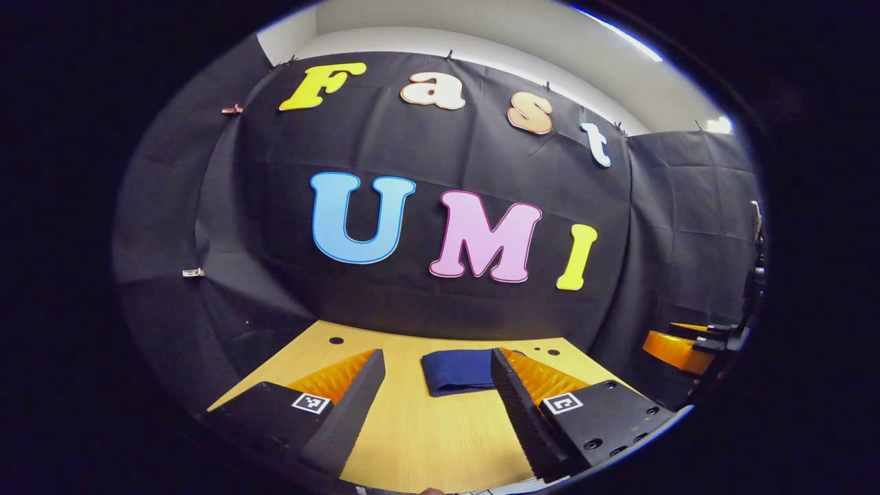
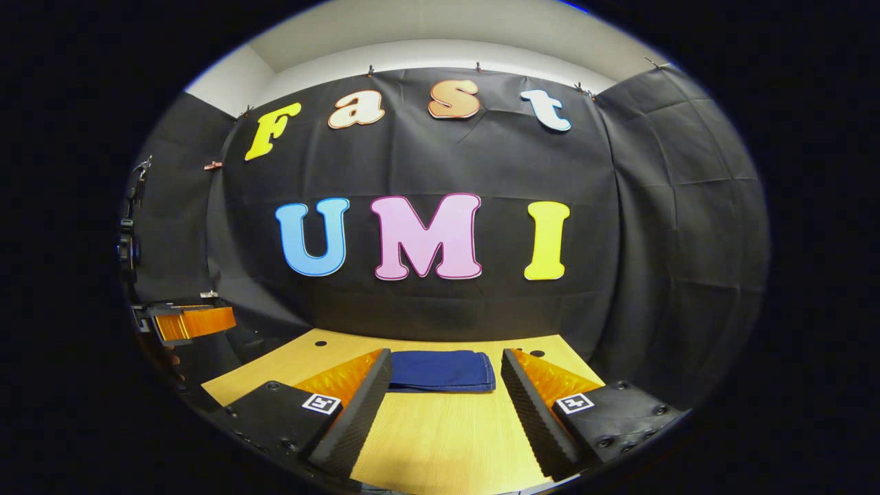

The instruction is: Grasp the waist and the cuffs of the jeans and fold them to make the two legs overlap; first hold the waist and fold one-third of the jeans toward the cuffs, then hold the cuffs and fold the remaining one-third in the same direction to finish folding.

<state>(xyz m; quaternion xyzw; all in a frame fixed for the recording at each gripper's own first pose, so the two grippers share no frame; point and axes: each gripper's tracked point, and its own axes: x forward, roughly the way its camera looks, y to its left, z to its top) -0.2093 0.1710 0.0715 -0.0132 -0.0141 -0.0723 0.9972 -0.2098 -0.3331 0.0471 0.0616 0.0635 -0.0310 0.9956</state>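
The dark blue jeans (image 1: pixel 459 371) lie folded into a compact flat rectangle on the wooden table (image 1: pixel 426 440), near its far edge. In the right gripper view the same folded jeans (image 2: pixel 441 370) rest squarely ahead. My left gripper (image 1: pixel 433 402) hovers above the table with its jaws wide apart and nothing between them; the jeans lie just beyond its fingertips. My right gripper (image 2: pixel 445 395) is also open and empty, short of the jeans. The right gripper (image 1: pixel 687 344) shows at the far right of the left gripper view, and the left gripper (image 2: pixel 185 322) at the left of the right gripper view.
The black cloth wall stands right behind the table's far edge. Small dark holes (image 2: pixel 320 342) mark the tabletop near the back corners. Bare wood (image 2: pixel 447 440) stretches between the jeans and the table's near edge.
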